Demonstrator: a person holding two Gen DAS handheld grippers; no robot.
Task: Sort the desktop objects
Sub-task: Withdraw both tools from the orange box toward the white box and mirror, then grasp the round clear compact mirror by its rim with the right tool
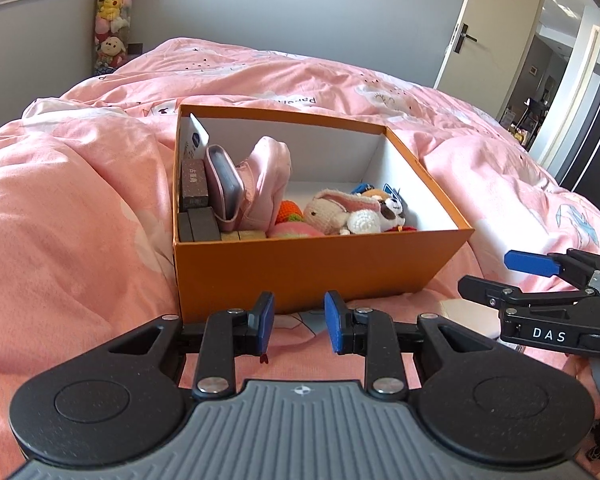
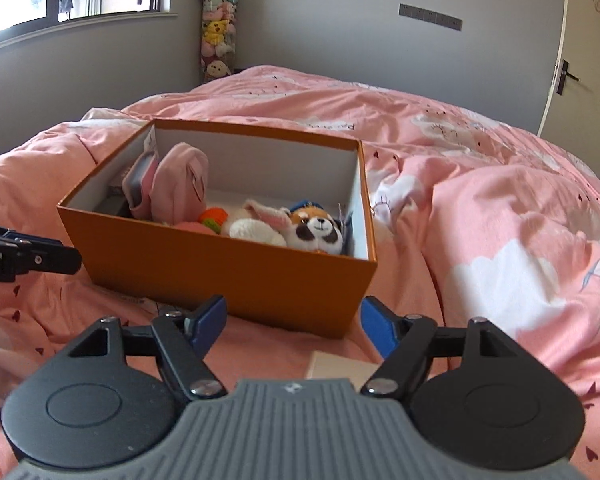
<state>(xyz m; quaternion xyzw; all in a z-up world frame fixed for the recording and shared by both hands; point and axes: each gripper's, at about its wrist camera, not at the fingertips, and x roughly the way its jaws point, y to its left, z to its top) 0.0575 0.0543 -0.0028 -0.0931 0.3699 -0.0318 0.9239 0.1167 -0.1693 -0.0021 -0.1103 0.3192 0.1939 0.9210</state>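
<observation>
Both sets of fingers hang empty, our left gripper (image 1: pixel 299 322) narrowly parted and our right gripper (image 2: pixel 292 326) spread wide, near the orange box (image 2: pixel 228 276) on the pink bedding (image 1: pixel 72 200), already packed with pouches left and plush toys (image 2: pixel 300 228) right, leaving, we judge, only the pale card (image 2: pixel 342 366) beneath our right fingers.

Each gripper has a ribbed grey body with a small round emblem at its front edge, flanked by 2 rounded black housings, each stamped with a shallow circle. Black link bars with silver screw heads run forward to black fingers tipped with blue pads (image 1: pixel 265 322). This holds for the left gripper (image 1: pixel 299 324) and the right gripper (image 2: pixel 293 326). Seen from the left wrist, the right gripper's side carries white letters "DAS".
</observation>
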